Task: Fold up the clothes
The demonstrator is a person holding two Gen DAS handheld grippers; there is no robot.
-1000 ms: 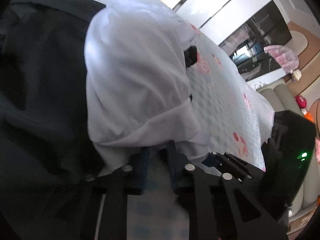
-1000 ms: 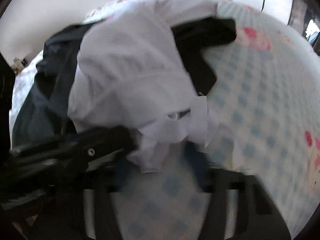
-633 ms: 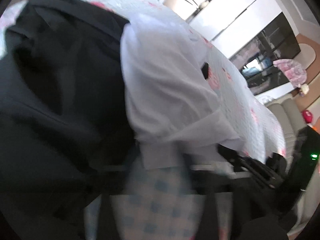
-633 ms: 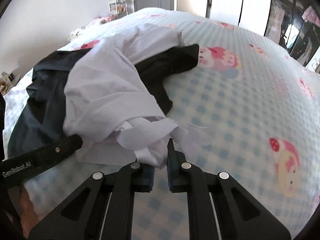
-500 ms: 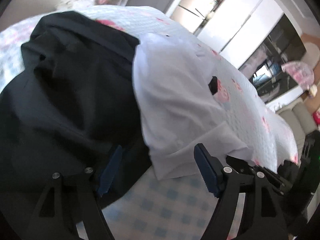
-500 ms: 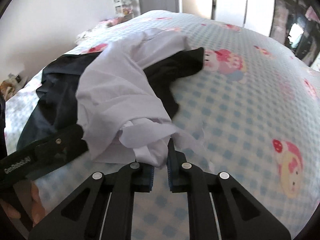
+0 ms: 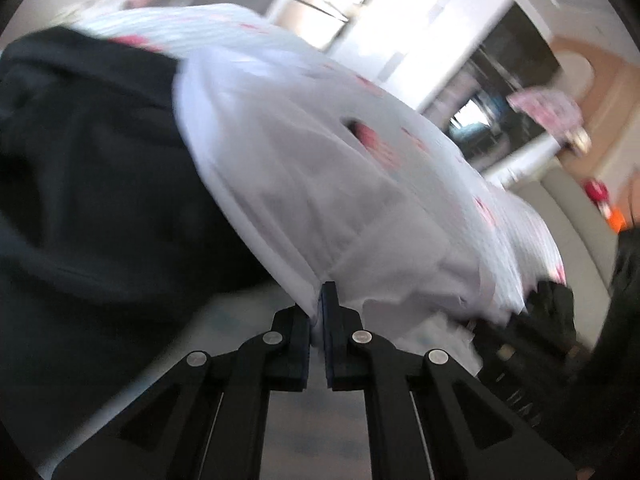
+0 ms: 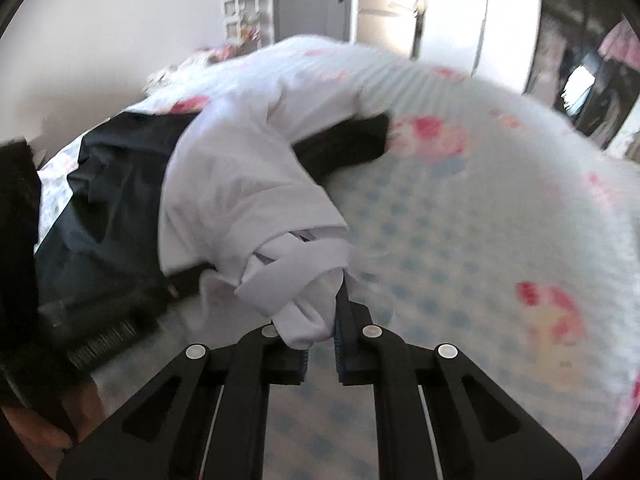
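Two grippers are at work on a pile of two garments, one white and one dark, lying on a bed. Nearest in the left wrist view, the left gripper has its jaws pressed almost together on the hem of the white shirt, which rises away from the fingers in a broad, blurred sheet. In the right wrist view the right gripper pinches a bunched, rolled end of the same white shirt between its narrow jaws, the cloth spilling over the left finger. Both grippers point forward and slightly down at the bed, close beside each other; the left gripper's black body shows at the lower left of the right wrist view. Under and to the left of the shirt lies the dark garment, partly covered by it. Beyond spreads the bed, its cover checked blue with pink prints.
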